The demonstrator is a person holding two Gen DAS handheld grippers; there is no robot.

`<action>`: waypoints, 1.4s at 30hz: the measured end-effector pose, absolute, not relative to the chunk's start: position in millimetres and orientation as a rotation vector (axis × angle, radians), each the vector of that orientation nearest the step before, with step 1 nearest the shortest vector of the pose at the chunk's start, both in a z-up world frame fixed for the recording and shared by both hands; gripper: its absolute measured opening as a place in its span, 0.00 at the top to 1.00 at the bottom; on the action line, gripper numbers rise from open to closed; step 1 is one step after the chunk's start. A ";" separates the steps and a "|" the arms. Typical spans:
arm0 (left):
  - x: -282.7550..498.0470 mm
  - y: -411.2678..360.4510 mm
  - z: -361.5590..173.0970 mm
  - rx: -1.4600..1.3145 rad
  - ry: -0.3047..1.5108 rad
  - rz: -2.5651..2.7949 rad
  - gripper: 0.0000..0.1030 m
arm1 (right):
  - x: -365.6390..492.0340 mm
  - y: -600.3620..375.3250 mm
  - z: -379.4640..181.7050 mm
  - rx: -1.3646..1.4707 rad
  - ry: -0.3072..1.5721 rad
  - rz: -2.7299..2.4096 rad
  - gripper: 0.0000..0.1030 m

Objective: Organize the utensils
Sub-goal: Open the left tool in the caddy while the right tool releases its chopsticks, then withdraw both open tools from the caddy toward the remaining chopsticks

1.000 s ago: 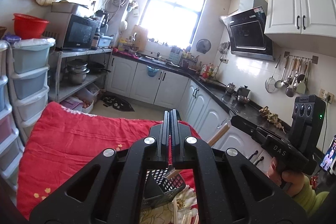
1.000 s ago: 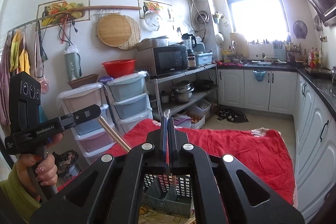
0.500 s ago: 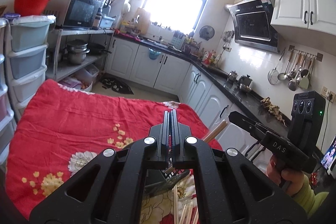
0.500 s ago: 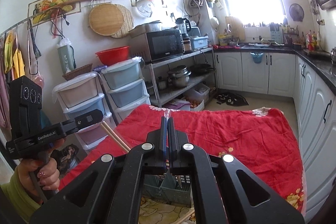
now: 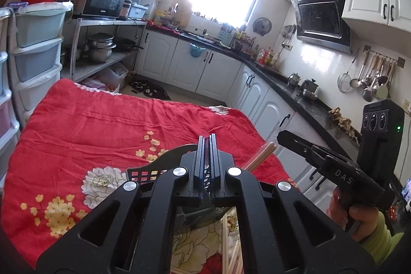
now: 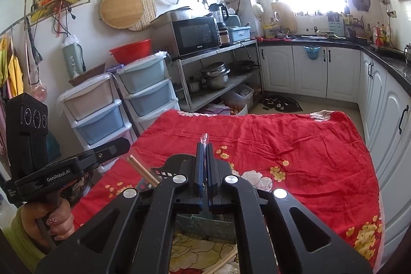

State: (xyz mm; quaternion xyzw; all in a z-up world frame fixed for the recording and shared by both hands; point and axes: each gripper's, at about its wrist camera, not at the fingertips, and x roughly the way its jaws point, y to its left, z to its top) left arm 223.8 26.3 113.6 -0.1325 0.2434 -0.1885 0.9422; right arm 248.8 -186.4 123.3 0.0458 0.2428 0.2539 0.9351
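My left gripper (image 5: 206,139) is shut on a thin utensil whose ribbed clear handle shows between the fingers. My right gripper (image 6: 204,144) is shut on a utensil with a clear tip poking above the fingers. Both hover over a perforated plastic utensil basket (image 5: 146,172), also in the right wrist view (image 6: 213,225), mostly hidden under the grippers. A pair of wooden chopsticks (image 5: 259,156) leans up out of it, also seen in the right wrist view (image 6: 142,170). Loose chopsticks (image 5: 232,243) lie on the cloth below.
The table wears a red floral cloth (image 5: 102,125). Stacked plastic drawers (image 6: 143,86) and a metal shelf with a microwave (image 6: 195,35) stand left. White cabinets with a black counter (image 5: 282,86) run along the right.
Both grippers have tilted downward and lowered toward the basket; more of the red cloth shows. Both stay shut on their utensils.
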 end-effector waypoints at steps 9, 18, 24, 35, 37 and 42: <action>216.6 32.0 108.9 -0.270 0.481 -0.329 0.61 | 242.8 -194.3 120.7 0.103 0.474 0.489 0.57; 195.9 49.6 120.3 -0.295 0.407 -0.250 0.13 | 229.2 -201.4 121.2 0.083 0.443 0.459 0.42; 178.2 48.5 126.2 -0.250 0.366 -0.198 0.10 | 218.4 -201.9 123.0 0.061 0.419 0.451 0.37; 155.7 44.7 118.4 -0.225 0.361 -0.166 0.10 | 192.3 -209.0 121.8 0.046 0.389 0.456 0.32; 152.7 44.5 114.9 -0.222 0.363 -0.161 0.10 | 189.0 -209.0 120.8 0.044 0.389 0.459 0.31; 146.1 44.7 106.5 -0.225 0.375 -0.151 0.10 | 180.0 -208.1 114.5 0.039 0.397 0.462 0.31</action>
